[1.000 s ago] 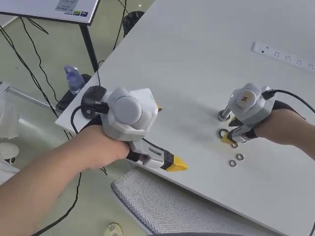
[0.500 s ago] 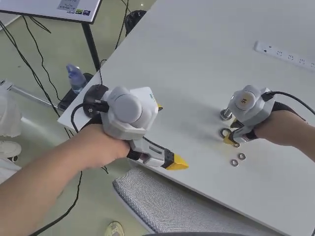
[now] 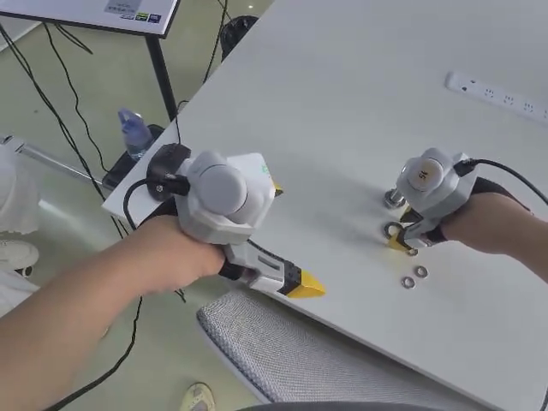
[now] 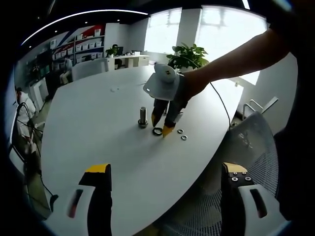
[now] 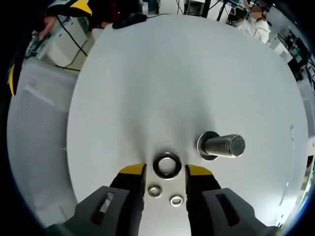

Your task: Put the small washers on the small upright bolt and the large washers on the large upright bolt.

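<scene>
A large upright bolt [image 5: 221,146] stands on the white table [image 3: 342,103]; it also shows as the bolt [image 3: 394,199] and the bolt [image 4: 143,117]. A large washer [image 5: 167,164] lies flat beside it, between the yellow tips of my right gripper [image 5: 166,173], which is open and pointed down at the table. Two small washers [image 5: 155,190] lie further back between its fingers. From the head, my right gripper [image 3: 399,233] hovers over the large washer [image 3: 391,231], with small washers [image 3: 408,282] just beyond. My left gripper [image 3: 291,235] is open and holds nothing at the table's near edge; its jaws stand wide apart, left gripper [image 4: 165,169].
A white power strip [image 3: 497,92] lies at the table's far right. A grey mesh chair [image 3: 282,342] sits under the near table edge. A water bottle [image 3: 131,133] and cables are on the floor to the left.
</scene>
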A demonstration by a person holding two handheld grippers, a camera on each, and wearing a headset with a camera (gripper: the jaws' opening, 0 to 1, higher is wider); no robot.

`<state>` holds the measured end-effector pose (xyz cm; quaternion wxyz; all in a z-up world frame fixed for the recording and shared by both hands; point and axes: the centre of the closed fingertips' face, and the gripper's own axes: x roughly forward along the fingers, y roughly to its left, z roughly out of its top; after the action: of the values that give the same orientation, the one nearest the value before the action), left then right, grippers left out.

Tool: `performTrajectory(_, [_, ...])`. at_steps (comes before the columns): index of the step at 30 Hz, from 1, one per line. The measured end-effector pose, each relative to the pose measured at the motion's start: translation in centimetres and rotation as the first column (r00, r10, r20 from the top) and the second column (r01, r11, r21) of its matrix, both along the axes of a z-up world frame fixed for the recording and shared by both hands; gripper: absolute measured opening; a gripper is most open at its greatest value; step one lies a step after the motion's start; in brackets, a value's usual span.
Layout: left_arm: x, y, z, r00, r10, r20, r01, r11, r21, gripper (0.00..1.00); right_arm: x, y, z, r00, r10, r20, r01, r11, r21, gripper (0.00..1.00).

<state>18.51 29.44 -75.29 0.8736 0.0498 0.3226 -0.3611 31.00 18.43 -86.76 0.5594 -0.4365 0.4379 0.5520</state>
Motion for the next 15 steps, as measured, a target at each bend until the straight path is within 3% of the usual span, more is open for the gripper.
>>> performTrajectory(6, [-0.22, 0.19, -0.16, 1.000, 0.003, -0.009, -0.003, 1.000, 0.009, 0.91, 0.08, -0.08, 0.05, 1.000, -0.031, 0.001, 0.031, 0.999, -0.009, 0.28])
performTrajectory(15, [-0.19, 0.33, -0.30, 1.000, 0.005, -0.011, -0.005, 1.000, 0.009, 0.89, -0.11, -0.09, 0.01, 1.000, 0.009, 0.009, -0.009, 1.000, -0.027, 0.25])
